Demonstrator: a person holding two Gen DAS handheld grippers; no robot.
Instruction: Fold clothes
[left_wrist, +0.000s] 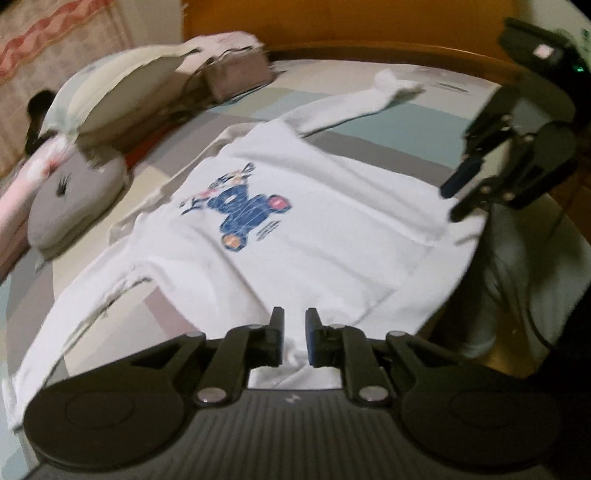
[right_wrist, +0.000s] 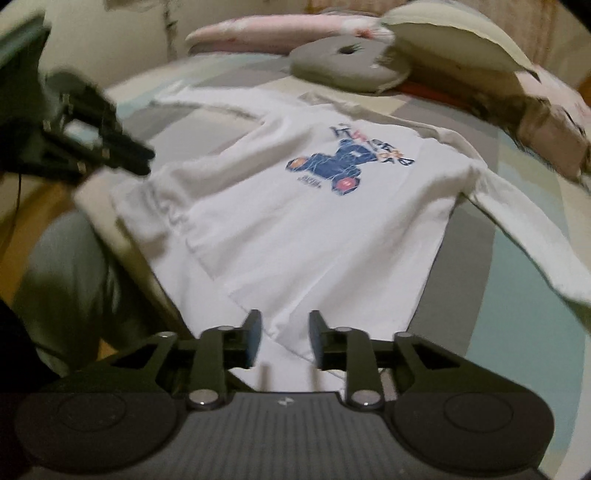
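**Both grippers clear of shirt hem**

Left gripper (left_wrist: 294, 325) hovers over the hem of the white sweatshirt (left_wrist: 303, 206), jaws a narrow gap apart, nothing clamped. Right gripper (right_wrist: 284, 328) hangs over the opposite hem corner, jaws wider apart, empty. Sweatshirt lies flat, print up, sleeves spread, on the patchwork bed (right_wrist: 517, 236). Grey round cushion (left_wrist: 74, 206) and pillows (left_wrist: 122, 99) sit beyond it. Frames blurred.

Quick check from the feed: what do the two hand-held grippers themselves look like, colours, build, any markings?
Both are black. The left hand-held gripper and right hand-held gripper each have two straight fingers on linkage arms with silver pivot pins, round discs on either side, a ribbed grey body with a small light logo, and blue pads inside the fingertips.
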